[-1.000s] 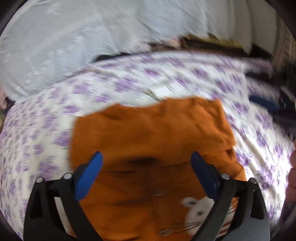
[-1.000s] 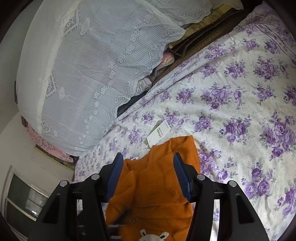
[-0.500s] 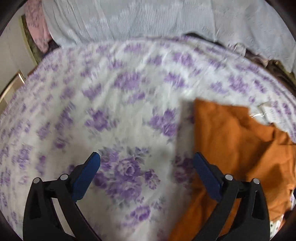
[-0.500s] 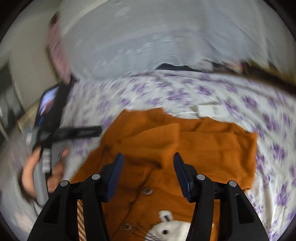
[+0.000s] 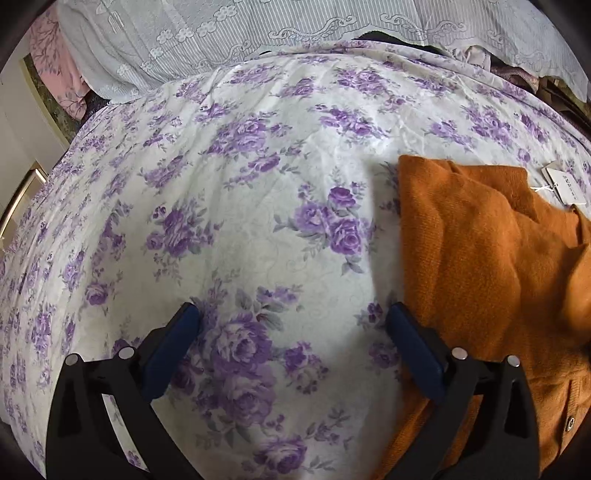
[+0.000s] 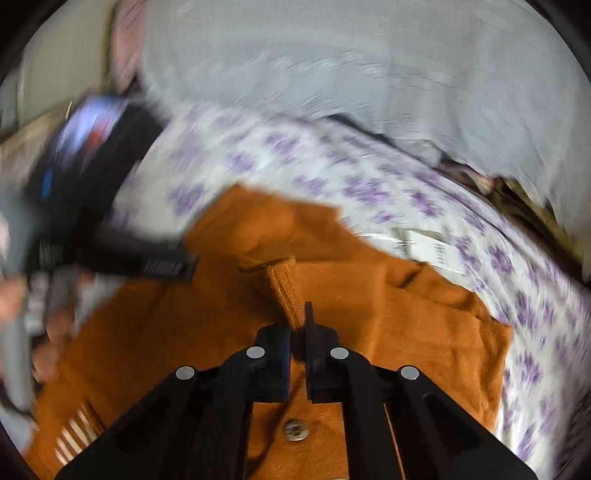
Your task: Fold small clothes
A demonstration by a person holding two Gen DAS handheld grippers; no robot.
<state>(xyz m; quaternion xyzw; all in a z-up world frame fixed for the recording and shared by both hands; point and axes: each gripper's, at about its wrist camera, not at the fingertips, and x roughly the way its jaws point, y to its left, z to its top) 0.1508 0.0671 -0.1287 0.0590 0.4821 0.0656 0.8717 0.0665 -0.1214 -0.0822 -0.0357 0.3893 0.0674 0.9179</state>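
- Cardigan (image 6: 406,325), orange knit with buttons down the front, lies partly folded on the bed (image 5: 258,184), which is covered by a white sheet printed with purple flowers.
- Right claw (image 6: 297,332) has just been closing and is now clamped on a ribbed cuff (image 6: 286,291) of the cardigan, the strip of knit pinched between its pads.
- Left claw (image 5: 293,317) stands wide open over bare sheet just left of the cardigan's edge, nothing between its pads; its right finger (image 5: 413,343) overlaps the garment's left edge in the left wrist view.
- White paper tag (image 5: 565,184) on a string rests at the far right side of the cardigan.
- Pale lace fabric (image 5: 295,22) is heaped along the far edge of the bed.
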